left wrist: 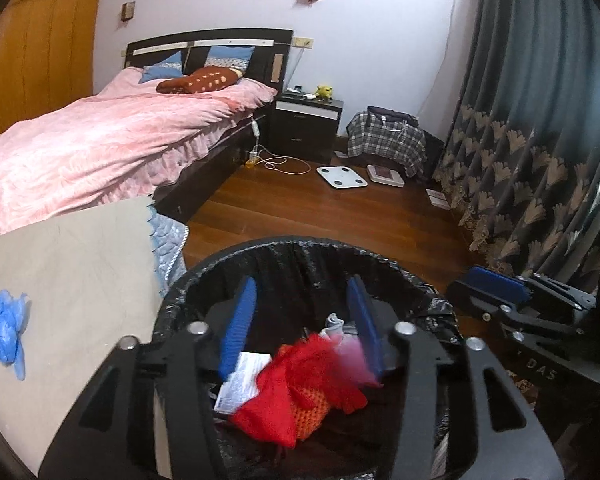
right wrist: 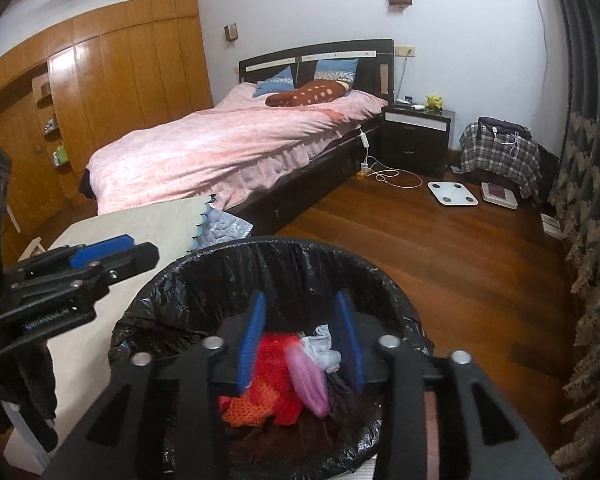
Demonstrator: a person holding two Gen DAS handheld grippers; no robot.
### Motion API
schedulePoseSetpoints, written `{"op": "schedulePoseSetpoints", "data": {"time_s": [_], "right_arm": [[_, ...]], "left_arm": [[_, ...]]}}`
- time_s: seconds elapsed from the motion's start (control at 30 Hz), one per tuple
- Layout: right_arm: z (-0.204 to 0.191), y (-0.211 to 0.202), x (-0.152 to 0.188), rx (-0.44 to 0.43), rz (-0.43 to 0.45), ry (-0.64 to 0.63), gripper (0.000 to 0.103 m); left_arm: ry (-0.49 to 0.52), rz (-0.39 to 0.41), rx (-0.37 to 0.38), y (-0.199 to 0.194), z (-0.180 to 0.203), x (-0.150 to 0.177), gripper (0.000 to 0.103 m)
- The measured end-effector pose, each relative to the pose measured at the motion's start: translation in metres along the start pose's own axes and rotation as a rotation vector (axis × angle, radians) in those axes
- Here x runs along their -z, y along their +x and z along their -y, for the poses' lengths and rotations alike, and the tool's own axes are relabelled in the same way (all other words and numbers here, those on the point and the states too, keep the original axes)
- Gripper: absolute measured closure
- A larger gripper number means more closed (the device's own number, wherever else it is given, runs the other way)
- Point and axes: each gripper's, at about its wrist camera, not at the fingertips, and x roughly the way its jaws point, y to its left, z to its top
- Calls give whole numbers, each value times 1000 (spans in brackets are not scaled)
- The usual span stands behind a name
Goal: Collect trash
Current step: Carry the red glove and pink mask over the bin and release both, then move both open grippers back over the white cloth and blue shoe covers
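Note:
A round bin lined with a black bag (left wrist: pixel 260 256) (right wrist: pixel 228 264) stands on the wood floor right below both grippers. Inside lie red mesh netting (left wrist: pixel 296 396) (right wrist: pixel 272 376), a white printed packet (left wrist: pixel 240 384), a crumpled white piece (right wrist: pixel 320 346) and a blurred pink piece (left wrist: pixel 352 356) (right wrist: pixel 308 380) in the air over the bin. My left gripper (left wrist: pixel 300 320) is open over the bin. My right gripper (right wrist: pixel 302 340) is open over the bin, the pink piece just below its blue pads. A blue crumpled glove (left wrist: pixel 8 336) lies on the beige-covered table at left.
The beige-covered table (left wrist: pixel 80 280) (right wrist: pixel 140 220) stands left of the bin. A pink bed (right wrist: pixel 228 148), dark nightstand (right wrist: pixel 416 136), white scale (right wrist: pixel 452 194), a plaid-covered pile (right wrist: pixel 500 152) and curtains (left wrist: pixel 520 140) ring the wood floor (right wrist: pixel 440 248).

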Motion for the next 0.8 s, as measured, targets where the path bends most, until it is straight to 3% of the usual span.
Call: {"op": "schedulePoseSetpoints", "data": {"time_s": [0.07, 0.17, 0.27, 0.37, 0.5, 0.8], "right_arm": [[-1, -4, -1, 9, 11, -2, 32], [-5, -12, -4, 15, 37, -12, 12], [-11, -19, -7, -7, 57, -21, 6], [-18, -22, -11, -26, 69, -29, 6], [-31, -22, -14, -50, 70, -34, 6], [-78, -11, -18, -121, 49, -71, 6]], "left_arm": [[-15, 5, -11, -4, -5, -1, 48], [-30, 24, -36, -13, -12, -3, 37], [-32, 57, -70, -28, -19, -6, 25], [-39, 75, -102, -42, -29, -6, 17], [-72, 91, -144, -63, -48, -4, 14], [-100, 109, -278, -111, -98, 10, 13]]}}
